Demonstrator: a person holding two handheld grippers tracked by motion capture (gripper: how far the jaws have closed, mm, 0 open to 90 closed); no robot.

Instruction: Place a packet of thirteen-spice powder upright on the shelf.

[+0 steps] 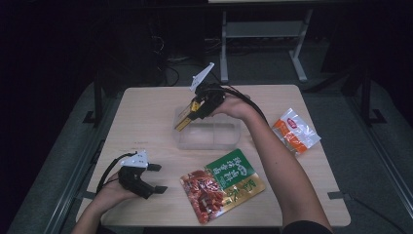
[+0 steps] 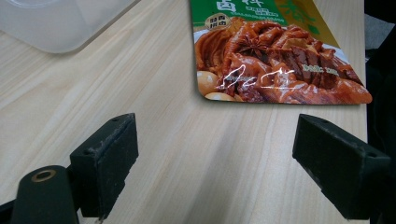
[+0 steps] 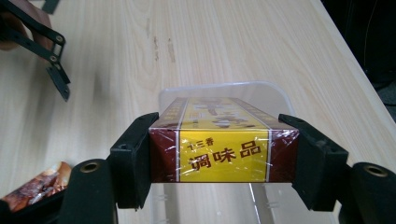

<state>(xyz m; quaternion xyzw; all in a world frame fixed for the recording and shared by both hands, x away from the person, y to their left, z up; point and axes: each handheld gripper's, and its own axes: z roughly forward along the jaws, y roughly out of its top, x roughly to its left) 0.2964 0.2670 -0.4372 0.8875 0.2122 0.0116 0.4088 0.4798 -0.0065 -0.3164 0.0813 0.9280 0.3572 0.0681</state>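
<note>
Right gripper [image 3: 224, 154]: both black pads pressed flat on the short sides of a yellow-and-maroon box [image 3: 224, 156], wrapped in film (gold characters on the end face, legible only from the right gripper view). The box hangs tilted above a clear plastic container [image 1: 209, 134] at mid-table; its far end is cut off by its own bulk, and whether it touches the container rim I cannot tell.

Left gripper [image 2: 219, 163]: jaws wide, nothing between them, bare wooden table [image 2: 116, 79] below. It rests low at the near left corner.

Ahead of it, a green-and-red food pouch [image 2: 271, 70], top cropped. From above the pouch lies whole, and an orange-and-white packet [image 1: 294, 129] sits well apart at the right edge.
</note>
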